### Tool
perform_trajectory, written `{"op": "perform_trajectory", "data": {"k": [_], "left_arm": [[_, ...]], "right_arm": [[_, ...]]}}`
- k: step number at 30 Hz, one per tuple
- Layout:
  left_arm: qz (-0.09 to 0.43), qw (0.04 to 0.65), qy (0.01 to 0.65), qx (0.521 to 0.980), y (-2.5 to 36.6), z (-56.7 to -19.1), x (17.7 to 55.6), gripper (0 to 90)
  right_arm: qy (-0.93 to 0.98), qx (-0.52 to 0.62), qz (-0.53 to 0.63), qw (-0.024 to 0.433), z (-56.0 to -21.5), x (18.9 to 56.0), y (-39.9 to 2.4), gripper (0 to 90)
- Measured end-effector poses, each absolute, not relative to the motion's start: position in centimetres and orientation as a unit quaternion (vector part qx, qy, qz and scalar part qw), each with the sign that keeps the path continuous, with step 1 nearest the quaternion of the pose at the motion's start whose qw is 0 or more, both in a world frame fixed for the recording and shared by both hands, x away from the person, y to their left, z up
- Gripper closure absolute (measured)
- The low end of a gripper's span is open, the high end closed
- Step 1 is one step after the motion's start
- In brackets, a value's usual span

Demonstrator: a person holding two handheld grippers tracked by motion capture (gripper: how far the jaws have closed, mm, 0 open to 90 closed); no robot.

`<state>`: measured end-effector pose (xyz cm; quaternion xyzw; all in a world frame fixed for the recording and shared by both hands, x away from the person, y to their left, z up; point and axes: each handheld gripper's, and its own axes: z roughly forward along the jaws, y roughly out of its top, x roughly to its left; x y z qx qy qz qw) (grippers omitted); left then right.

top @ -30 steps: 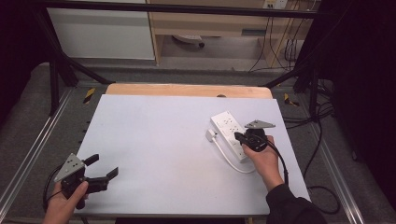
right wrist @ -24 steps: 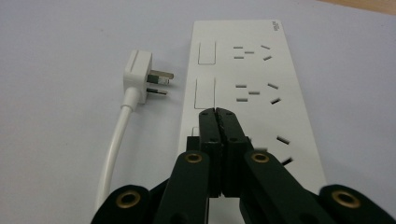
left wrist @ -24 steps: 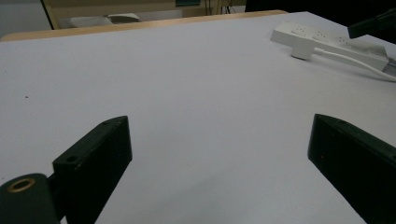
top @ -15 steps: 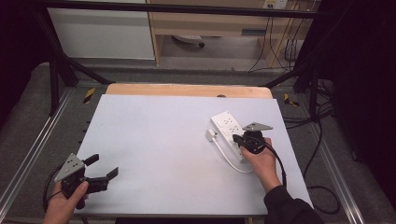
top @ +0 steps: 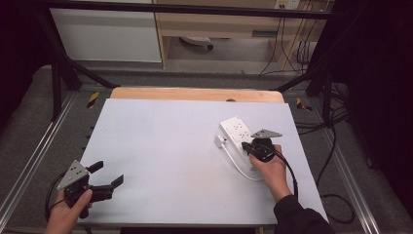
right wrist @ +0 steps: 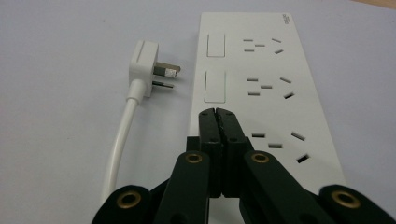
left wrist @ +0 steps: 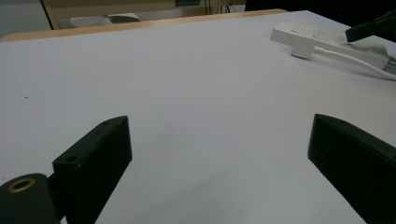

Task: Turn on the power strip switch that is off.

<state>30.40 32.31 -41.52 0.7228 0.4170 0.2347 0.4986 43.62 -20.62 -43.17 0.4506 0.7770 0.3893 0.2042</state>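
A: Where are we with the right gripper (right wrist: 215,112)?

B: Its jaws are pressed together, empty, over the strip (right wrist: 261,88) by the third switch. Whether the tips touch it, we can't quite tell.

A: And the strip?

B: On the desk (top: 165,141), right side, its plug (right wrist: 148,70) lying unplugged just left of it, cord (right wrist: 122,140) trailing near.

A: Our left gripper (top: 109,183)?

B: Wide open, empty, near-left corner, well apart.

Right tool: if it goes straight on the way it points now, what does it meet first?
The right tool, jaws shut, points down at the white power strip. It would most likely meet the strip's top face at the rocker switch just ahead of its tips; whether they already touch the strip is unclear.
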Motion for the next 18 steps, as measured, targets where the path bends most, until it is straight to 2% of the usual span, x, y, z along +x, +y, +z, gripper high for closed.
{"op": "perform_trajectory", "data": {"k": [18], "left_arm": [[0.234, 0.498, 0.417, 0.724, 32.28, -41.54, 30.39, 6.7]], "right_arm": [[0.773, 0.451, 0.394, 0.208, -43.72, 43.25, -20.86, 90.0]]}}
